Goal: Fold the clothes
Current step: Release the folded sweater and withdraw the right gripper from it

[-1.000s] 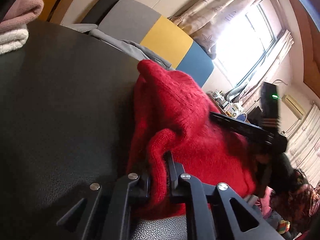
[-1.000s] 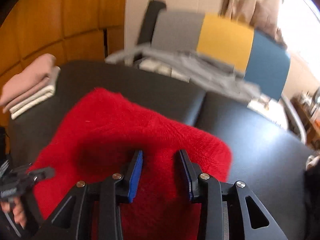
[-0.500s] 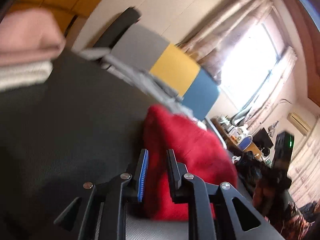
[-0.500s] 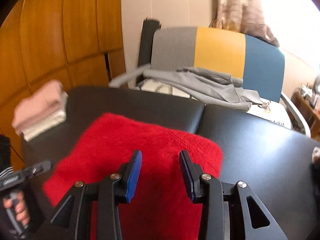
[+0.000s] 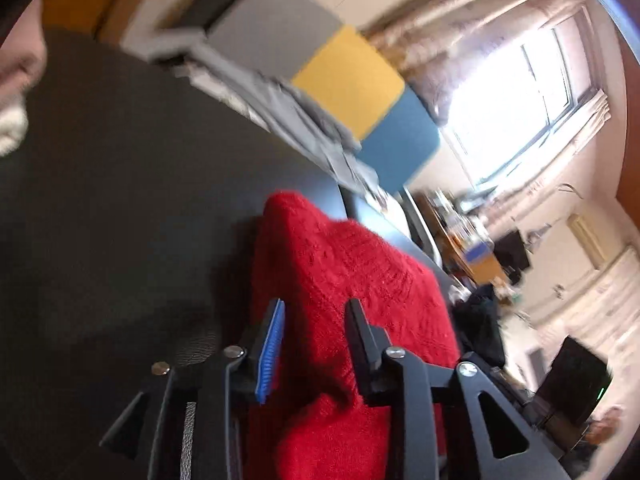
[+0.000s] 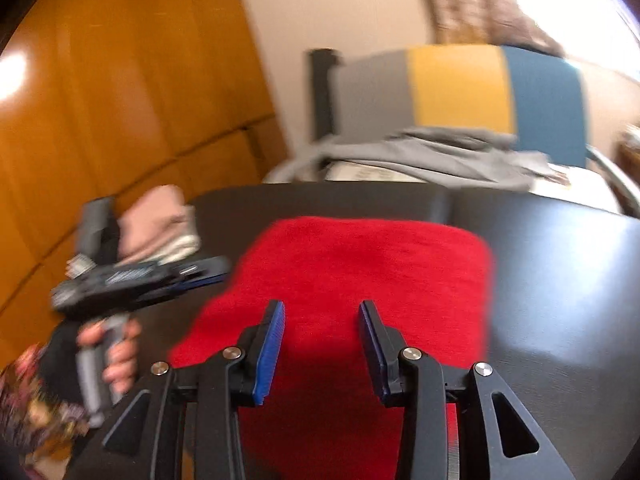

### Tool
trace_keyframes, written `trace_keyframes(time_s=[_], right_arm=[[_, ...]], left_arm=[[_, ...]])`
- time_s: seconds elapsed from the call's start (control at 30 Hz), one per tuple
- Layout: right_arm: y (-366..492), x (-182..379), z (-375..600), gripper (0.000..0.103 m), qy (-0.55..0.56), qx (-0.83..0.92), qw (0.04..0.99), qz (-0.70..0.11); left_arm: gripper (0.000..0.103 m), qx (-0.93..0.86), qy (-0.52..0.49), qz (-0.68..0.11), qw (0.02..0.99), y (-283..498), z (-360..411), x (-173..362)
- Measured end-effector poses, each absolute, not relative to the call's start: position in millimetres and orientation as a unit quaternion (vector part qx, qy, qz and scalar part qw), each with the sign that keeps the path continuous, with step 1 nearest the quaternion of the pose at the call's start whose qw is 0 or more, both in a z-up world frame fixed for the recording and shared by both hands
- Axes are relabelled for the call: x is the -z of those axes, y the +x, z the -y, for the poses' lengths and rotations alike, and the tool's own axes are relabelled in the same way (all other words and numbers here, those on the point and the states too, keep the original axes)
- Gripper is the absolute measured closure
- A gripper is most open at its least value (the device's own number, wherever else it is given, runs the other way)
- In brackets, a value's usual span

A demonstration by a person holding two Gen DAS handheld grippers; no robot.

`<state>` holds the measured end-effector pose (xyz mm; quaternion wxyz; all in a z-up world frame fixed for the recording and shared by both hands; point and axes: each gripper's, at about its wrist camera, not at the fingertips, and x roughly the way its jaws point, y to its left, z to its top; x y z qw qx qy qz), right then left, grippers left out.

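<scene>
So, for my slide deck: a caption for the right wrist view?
Right gripper open above a folded red sweater on the black table.

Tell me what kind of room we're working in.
Probably a lived-in home room: curtained window, wooden wall panels, a chair draped with grey clothes, and folded laundry beside the red sweater.

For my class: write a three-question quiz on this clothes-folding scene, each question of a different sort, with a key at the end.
1. True or false: the red sweater lies on a black table.
2. Which colour is the middle panel of the chair behind the table: A green, B yellow, C white?
3. Fill in: the folded pink and white clothes sit near the table's ____ edge in the right wrist view.

Key: 1 true; 2 B; 3 left.
</scene>
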<state>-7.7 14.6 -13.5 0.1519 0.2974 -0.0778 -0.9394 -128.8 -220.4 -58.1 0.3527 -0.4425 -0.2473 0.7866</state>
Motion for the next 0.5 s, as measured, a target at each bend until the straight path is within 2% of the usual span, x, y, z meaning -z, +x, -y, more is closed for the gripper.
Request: trace_keyframes(time_s=[0.2, 0.23, 0.3, 0.33, 0.5], right_arm=[[-15.1, 36.0, 86.7, 0.064, 0.327, 0.897, 0.294, -0.050], [-18.0, 41.5, 99.5, 0.064, 0.335, 0.891, 0.296, -0.074], [-25.2, 56.9, 127.3, 0.063, 0.350, 0.882, 0.284, -0.138], [-28.0, 63.2, 135.6, 0.063, 0.353, 0.880, 0.275, -0.161], [-29.3, 82.7, 148.5, 0.065, 0.366, 0.873, 0.270, -0.177]], left_arm=[[0.068, -0.726, -0.526, 0.226, 0.381, -178.7, 189.2, 74.9], [0.070, -0.718, -0.540, 0.220, 0.379, -185.7, 182.6, 76.8], [0.084, -0.725, -0.538, 0.213, 0.374, -190.2, 178.2, 73.5], [0.095, -0.728, -0.530, 0.213, 0.378, -191.4, 177.8, 69.3], [0.096, -0.763, -0.482, 0.180, 0.391, -192.1, 174.2, 35.5]])
